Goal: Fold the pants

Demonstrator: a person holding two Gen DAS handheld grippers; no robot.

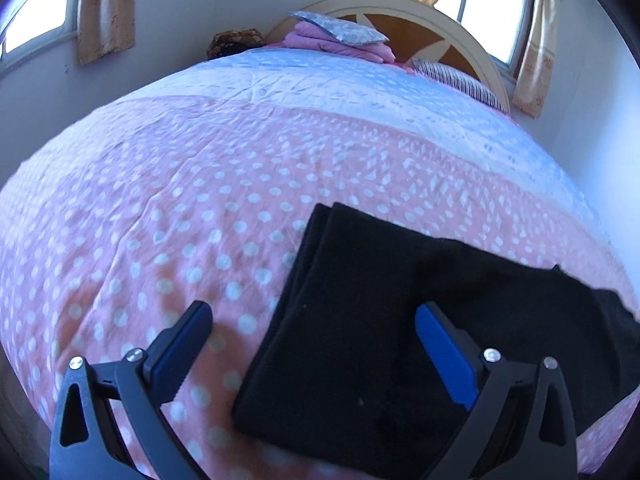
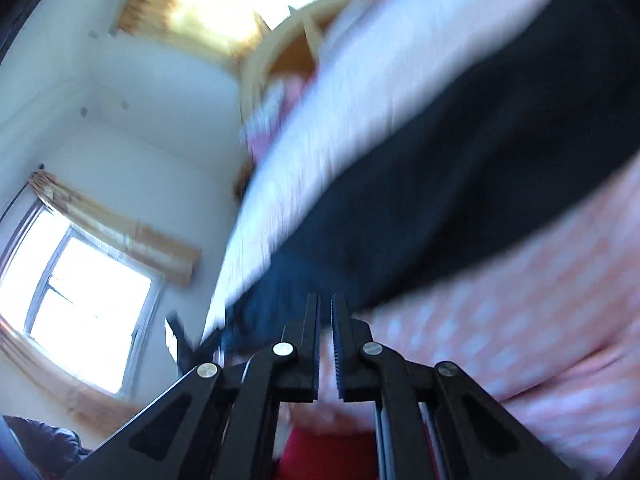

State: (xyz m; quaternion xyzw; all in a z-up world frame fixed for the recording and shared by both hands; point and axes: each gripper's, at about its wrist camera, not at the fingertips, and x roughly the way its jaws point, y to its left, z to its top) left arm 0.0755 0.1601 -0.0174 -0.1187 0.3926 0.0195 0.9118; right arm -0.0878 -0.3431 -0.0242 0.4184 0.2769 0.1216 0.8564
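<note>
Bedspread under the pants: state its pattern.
The bedspread is pink with white dots, clearest in the left wrist view.

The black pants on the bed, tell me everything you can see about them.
The black pants are soft, matte, fleece-like fabric, folded into a long flat band with layered edges at the far end. They lie on the pink polka-dot bedspread. The open left gripper hovers over their near end; whether it touches is unclear.

pants on bedspread; pillows behind | headboard rearmost
</note>
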